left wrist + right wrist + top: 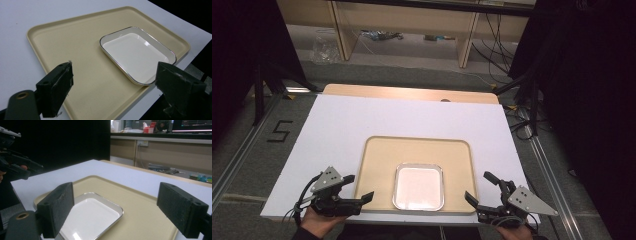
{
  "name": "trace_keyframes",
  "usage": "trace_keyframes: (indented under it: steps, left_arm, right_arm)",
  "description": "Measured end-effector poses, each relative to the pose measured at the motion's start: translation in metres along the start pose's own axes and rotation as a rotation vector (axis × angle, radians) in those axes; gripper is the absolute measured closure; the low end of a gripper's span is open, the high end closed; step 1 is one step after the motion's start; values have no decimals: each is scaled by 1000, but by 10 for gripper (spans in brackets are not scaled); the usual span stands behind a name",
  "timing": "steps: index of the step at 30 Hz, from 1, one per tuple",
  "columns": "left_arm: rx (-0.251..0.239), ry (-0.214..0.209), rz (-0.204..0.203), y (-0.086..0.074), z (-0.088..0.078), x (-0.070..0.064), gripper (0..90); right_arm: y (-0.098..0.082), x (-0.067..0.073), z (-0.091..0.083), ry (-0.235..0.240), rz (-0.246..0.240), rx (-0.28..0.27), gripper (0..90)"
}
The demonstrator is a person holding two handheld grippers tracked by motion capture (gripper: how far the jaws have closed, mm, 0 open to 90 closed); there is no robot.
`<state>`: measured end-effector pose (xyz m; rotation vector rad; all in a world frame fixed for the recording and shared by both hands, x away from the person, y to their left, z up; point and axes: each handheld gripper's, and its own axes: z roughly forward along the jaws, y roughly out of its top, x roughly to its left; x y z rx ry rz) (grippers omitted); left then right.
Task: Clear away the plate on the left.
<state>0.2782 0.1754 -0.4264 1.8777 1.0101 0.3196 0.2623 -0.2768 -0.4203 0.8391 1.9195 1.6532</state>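
A beige tray (377,165) lies on the white table near its front edge. On the tray's front middle rests an empty white rectangular dish (418,186) with a dark rim. My left gripper (358,187) hovers at the tray's front left corner, jaws wide open and nothing between them. At the tray's front right corner my right gripper (478,187) is likewise open and empty. The left gripper view looks across the tray (75,50) to the dish (136,53). In the right gripper view the dish (90,216) sits low on the tray (140,212).
The white table top (342,120) stretches bare behind and beside the tray, with a wooden strip (412,93) along its far edge. Beyond stand wooden shelving legs (464,45), floor cables (522,112) at the right and dark curtains on both sides.
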Motion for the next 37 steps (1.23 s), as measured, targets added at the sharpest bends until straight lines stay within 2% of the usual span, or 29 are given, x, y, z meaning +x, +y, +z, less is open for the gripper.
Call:
trace_keyframes:
  steps: [3,4,11,12,14,15,16,17,18,20,22,25,33,35,36,37]
  left_arm:
    - [7,6,25,-1,-3,0,147]
    - [4,13,13,-2,-3,-1,147]
    - [9,21,25,-6,-10,0,147]
    - [3,20,13,-7,-10,-1,147]
    - [12,19,42,-8,-12,0,147]
    - [10,24,16,-9,-11,-3,147]
    - [1,24,10,-10,-10,-5,147]
    - [3,18,33,-10,-10,-6,147]
    - [3,18,33,-10,-10,-6,147]
    - [6,17,26,-11,-10,-8,147]
    - [-5,15,3,-12,-10,-9,147]
    - [6,18,13,-12,-11,-9,147]
    - [10,23,4,-12,-10,-7,148]
    - [17,21,23,-12,-10,-6,148]
    - [17,21,23,-12,-10,-6,149]
    - [16,22,7,-12,-9,-7,149]
  right_arm:
    - [0,0,0,-1,-2,-1,152]
    - [0,0,0,-1,-2,-1,152]
    - [0,0,0,-1,-2,2,152]
    - [0,0,0,-2,0,1,152]
    - [0,0,0,-1,-1,1,152]
    - [0,0,0,-1,-3,-1,151]
    - [0,0,0,-1,-2,3,152]
    - [0,0,0,1,-4,3,152]
    - [0,0,0,1,-4,3,152]
    - [0,0,0,-1,-1,1,151]
    - [0,0,0,-1,-1,1,152]
    - [0,0,0,-1,-2,0,152]
    - [0,0,0,0,-2,0,152]
    - [0,0,0,-1,-1,0,152]
    - [0,0,0,-1,-1,0,152]
    - [0,0,0,0,-2,3,152]
